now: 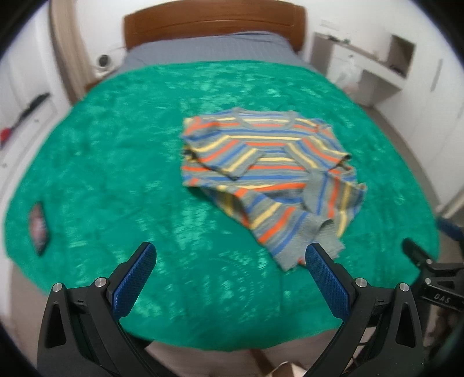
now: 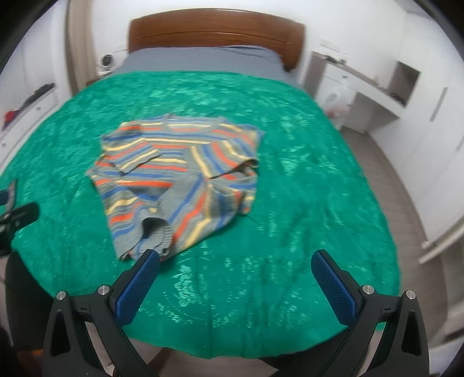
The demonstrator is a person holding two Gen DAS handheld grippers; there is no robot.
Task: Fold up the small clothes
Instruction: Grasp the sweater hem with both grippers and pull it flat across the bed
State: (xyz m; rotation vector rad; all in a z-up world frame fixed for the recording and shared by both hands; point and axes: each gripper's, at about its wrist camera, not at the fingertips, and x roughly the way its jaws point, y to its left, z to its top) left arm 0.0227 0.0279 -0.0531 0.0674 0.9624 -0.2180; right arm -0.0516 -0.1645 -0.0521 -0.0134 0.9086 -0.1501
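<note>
A small grey sweater with orange, blue and yellow stripes (image 1: 266, 171) lies crumpled on a green blanket (image 1: 116, 162), neck towards the headboard, both sleeves folded over its front and its hem rumpled nearest me. It also shows in the right wrist view (image 2: 179, 179). My left gripper (image 1: 230, 261) is open and empty above the blanket, its right fingertip just in front of the hem. My right gripper (image 2: 236, 268) is open and empty, its left fingertip just in front of the hem's corner.
The green blanket (image 2: 304, 174) covers a bed with a grey sheet (image 1: 208, 49) and a brown headboard (image 1: 214, 23). A dark flat object (image 1: 38, 229) lies on the blanket at the left. White cabinets and a desk (image 2: 365, 87) stand at the right.
</note>
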